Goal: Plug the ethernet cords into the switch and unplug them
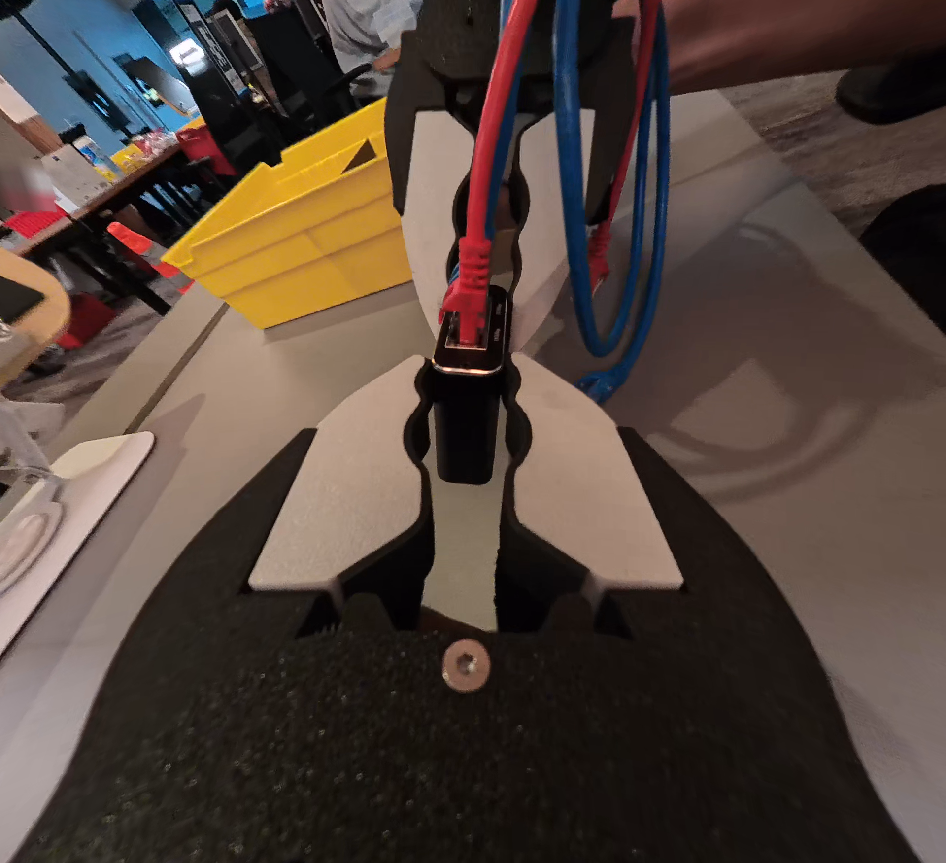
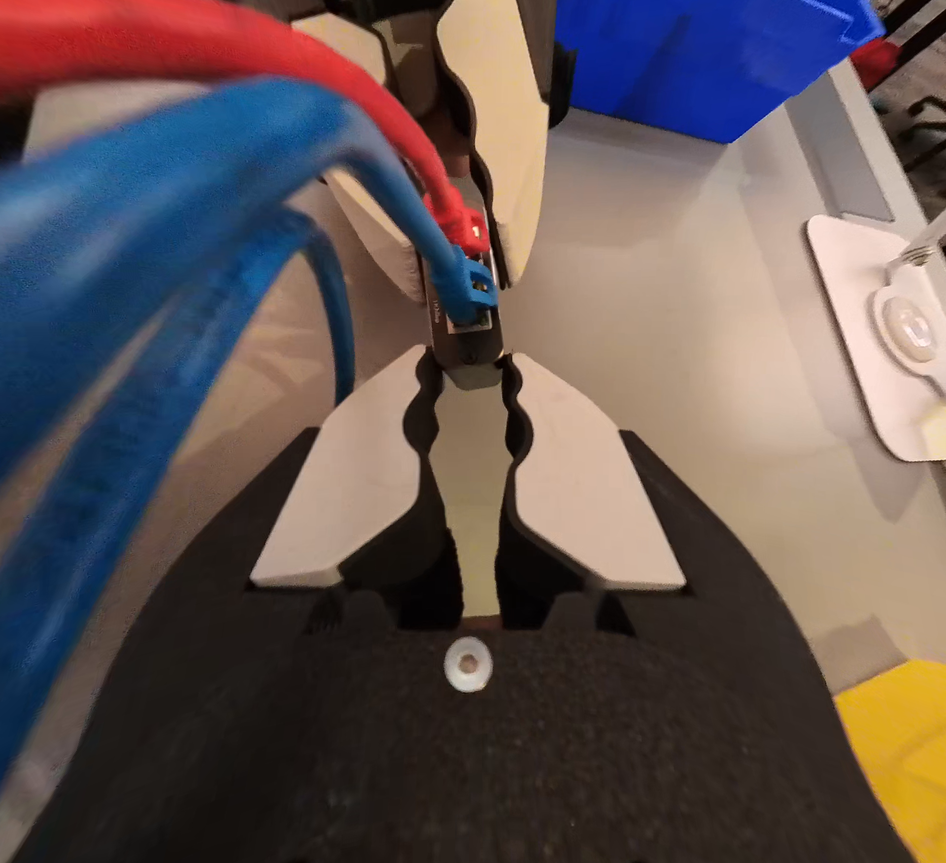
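The switch [image 1: 466, 408] is a small black box with a shiny trimmed port face, held up above the grey bench [image 1: 768, 480] between both pairs of tongs. The left tongs [image 1: 466, 372] are narrow, clamped on its plain black end. In the right wrist view the right tongs [image 2: 468, 362] pinch the opposite end of the switch [image 2: 471, 362], also narrow.

A red cord [image 1: 491, 121] drops from twelve o'clock, its red plug [image 1: 468, 295] seated in a port. The blue cord [image 1: 614, 224] hangs in a long loop at one o'clock, its lowest bend near the bench. In the right wrist view the blue plug [image 2: 468, 288] sits in the port just beside the red plug [image 2: 460, 224]; thick, blurred lengths of both cords fill the view from nine to eleven o'clock.

A yellow bin [image 1: 307, 234] stands on the bench at ten o'clock of the left wrist view, near the switch. A blue bin [image 2: 691, 19] stands at one o'clock of the right wrist view, and a white pad [image 2: 844, 326] lies at three o'clock, by the bench edge. Bare bench lies below and to either side of the switch. A person's forearm [image 1: 793, 4] crosses at two o'clock.
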`<state>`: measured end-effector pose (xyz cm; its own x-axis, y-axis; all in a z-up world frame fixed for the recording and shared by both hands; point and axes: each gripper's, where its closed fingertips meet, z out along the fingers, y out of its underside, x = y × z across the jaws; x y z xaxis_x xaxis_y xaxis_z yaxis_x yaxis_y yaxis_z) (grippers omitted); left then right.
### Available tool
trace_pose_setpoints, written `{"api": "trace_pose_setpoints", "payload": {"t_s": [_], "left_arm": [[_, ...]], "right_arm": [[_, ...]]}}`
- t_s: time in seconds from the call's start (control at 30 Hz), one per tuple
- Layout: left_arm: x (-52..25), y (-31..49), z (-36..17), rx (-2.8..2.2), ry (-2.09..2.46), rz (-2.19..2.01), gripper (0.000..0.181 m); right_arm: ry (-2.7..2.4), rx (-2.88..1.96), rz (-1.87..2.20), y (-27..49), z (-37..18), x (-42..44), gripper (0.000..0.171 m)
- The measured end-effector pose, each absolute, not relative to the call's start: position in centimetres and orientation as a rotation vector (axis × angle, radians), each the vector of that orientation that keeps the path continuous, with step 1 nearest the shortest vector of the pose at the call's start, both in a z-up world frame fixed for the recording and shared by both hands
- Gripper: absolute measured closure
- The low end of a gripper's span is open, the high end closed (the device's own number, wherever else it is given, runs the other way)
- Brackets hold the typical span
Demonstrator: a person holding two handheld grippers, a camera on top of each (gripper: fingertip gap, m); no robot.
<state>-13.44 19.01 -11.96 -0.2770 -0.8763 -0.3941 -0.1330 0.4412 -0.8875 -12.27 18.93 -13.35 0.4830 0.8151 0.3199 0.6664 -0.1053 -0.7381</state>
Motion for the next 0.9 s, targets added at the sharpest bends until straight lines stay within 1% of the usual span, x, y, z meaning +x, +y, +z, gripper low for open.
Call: {"api": "trace_pose_setpoints", "payload": {"t_s": [0.1, 0.2, 0.23, 0.3, 0.4, 0.47, 0.67, 0.73, 0.9], "left_arm": [[-12.4, 19.0, -13.5, -0.87, 1.775, -0.782, 0.154], [-12.2, 19.1, -14.4, -0.867, 1.818, -0.725, 0.155], [-12.1, 19.2, -14.4, -0.867, 1.818, -0.714, 0.155], [-12.0, 19.6, -14.0, -0.818, 1.785, -0.646, 0.155], [-11.8, 20.8, -13.4, -0.753, 1.763, -0.567, 0.155], [-11.3, 21.6, -13.3, -0.723, 1.772, -0.518, 0.154], [-10.0, 21.8, -14.6, -0.682, 1.801, -0.482, 0.154], [-10.0, 21.7, -14.9, -0.67, 1.811, -0.477, 0.154], [-9.9, 21.6, -15.4, -0.684, 1.84, -0.501, 0.155]], "right_arm": [[-1.275, -1.703, 0.256, 18.6, -11.9, -13.9, 0.149], [-1.368, -1.719, 0.151, 18.6, -12.6, -14.0, 0.149], [-1.366, -1.748, 0.139, 18.6, -12.8, -13.9, 0.151], [-1.345, -1.74, 0.12, 18.6, -12.4, -13.7, 0.148], [-1.296, -1.646, 0.121, 18.4, -10.6, -13.4, 0.139], [-1.299, -1.595, 0.067, 18.5, -10.0, -13.0, 0.139], [-1.358, -1.519, -0.045, 19.0, -10.6, -13.3, 0.147], [-1.358, -1.506, -0.047, 18.8, -10.7, -13.3, 0.154], [-1.374, -1.516, -0.06, 18.9, -11.1, -13.1, 0.156]]}}
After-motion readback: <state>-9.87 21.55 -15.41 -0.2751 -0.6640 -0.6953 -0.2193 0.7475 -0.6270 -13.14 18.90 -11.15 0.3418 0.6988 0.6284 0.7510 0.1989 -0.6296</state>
